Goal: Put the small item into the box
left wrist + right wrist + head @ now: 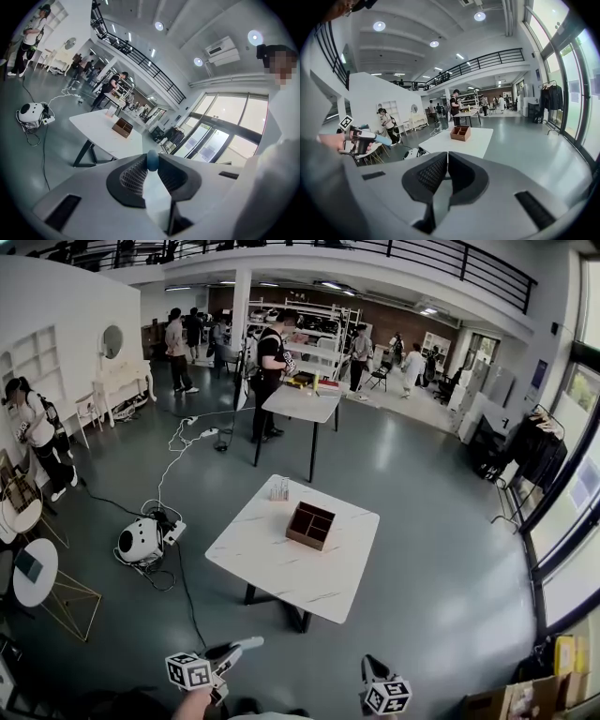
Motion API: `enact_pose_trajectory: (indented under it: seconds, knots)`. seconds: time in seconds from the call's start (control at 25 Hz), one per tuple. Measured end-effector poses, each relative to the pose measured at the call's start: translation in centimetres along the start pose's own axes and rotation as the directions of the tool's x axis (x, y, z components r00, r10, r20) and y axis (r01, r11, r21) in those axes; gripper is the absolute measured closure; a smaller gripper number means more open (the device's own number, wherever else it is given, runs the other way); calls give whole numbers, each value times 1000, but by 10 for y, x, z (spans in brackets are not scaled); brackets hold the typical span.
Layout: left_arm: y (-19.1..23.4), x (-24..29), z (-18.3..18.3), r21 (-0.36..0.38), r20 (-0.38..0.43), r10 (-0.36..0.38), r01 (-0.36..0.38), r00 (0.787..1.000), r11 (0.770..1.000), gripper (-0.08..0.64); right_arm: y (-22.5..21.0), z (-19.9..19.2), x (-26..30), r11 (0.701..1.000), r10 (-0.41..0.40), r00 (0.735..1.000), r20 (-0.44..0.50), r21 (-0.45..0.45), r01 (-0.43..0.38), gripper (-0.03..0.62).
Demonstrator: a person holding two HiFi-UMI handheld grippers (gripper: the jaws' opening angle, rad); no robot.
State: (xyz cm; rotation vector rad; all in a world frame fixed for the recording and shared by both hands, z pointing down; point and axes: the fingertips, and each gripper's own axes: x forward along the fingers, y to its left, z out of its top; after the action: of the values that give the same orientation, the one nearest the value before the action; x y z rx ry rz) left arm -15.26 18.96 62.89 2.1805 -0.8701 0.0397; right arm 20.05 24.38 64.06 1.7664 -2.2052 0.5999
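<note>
A brown wooden box [310,525] with open compartments stands on the white marble-look table [281,559], well ahead of both grippers. My left gripper [246,645] is at the bottom left, shut on a small blue item [152,160] that shows between its ribbed pads. From the left gripper view the box [122,127] is far off on the table [93,126]. My right gripper [369,664] is at the bottom right; its jaws [446,160] stand together with nothing between them. From there the box [460,133] lies ahead and the left gripper [370,137] is at the left.
A small clear holder [279,490] stands on the table behind the box. On the floor to the left lie a white round machine [141,540] and cables. Round side tables [35,570] stand at the far left. Farther back are a second table [302,403] and several people.
</note>
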Motion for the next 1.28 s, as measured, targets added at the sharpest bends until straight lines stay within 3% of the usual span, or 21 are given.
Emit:
enact_pose_trajectory:
  seconds: [0.84, 1.28]
  knots:
    - [44, -30, 1, -5, -66, -45, 45, 997, 999, 488, 61, -12, 9, 999, -30, 999, -14, 17, 30, 565]
    - [60, -32, 3, -19, -78, -57, 55, 995, 998, 488, 65, -13, 17, 997, -64, 998, -18, 28, 65, 565]
